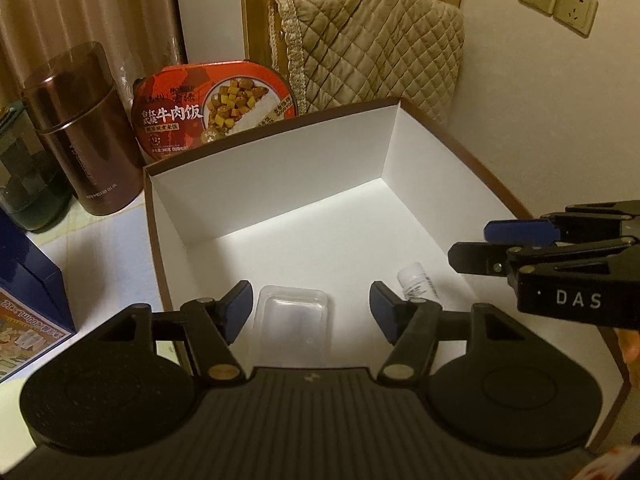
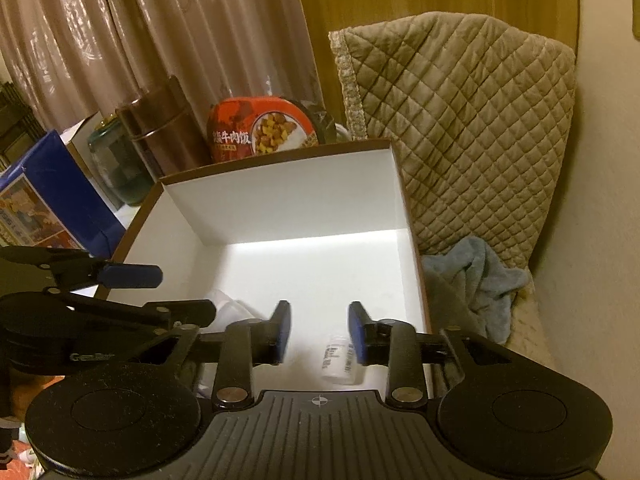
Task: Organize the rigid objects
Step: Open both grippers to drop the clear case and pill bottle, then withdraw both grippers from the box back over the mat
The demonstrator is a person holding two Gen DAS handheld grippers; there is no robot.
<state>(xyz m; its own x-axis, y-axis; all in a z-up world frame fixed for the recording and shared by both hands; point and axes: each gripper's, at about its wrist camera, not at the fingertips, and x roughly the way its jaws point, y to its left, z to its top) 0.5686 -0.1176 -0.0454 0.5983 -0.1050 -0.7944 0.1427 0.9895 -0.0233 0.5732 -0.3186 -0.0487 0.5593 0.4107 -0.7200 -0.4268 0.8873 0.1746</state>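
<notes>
A white cardboard box with brown rim point(image 1: 276, 152) point(image 2: 280, 184) stands open before me. On its floor lie a clear plastic tray point(image 1: 294, 322), partly seen in the right wrist view point(image 2: 228, 312), and a small white bottle point(image 1: 418, 286) point(image 2: 340, 362) on its side. My left gripper point(image 1: 312, 312) is open above the tray, not touching it; it also shows in the right wrist view point(image 2: 132, 280). My right gripper point(image 2: 318, 332) is open and empty above the bottle; it also shows in the left wrist view point(image 1: 480, 246).
Behind the box stand a brown metal canister point(image 1: 84, 136) point(image 2: 164, 136), a red instant rice bowl point(image 1: 216, 104) point(image 2: 260, 128), and a green glass jar point(image 1: 24, 176) point(image 2: 116, 168). A blue carton point(image 1: 28, 292) point(image 2: 52, 196) is left. A quilted cover point(image 1: 368, 44) point(image 2: 472, 128) and blue towel point(image 2: 476, 280) lie right.
</notes>
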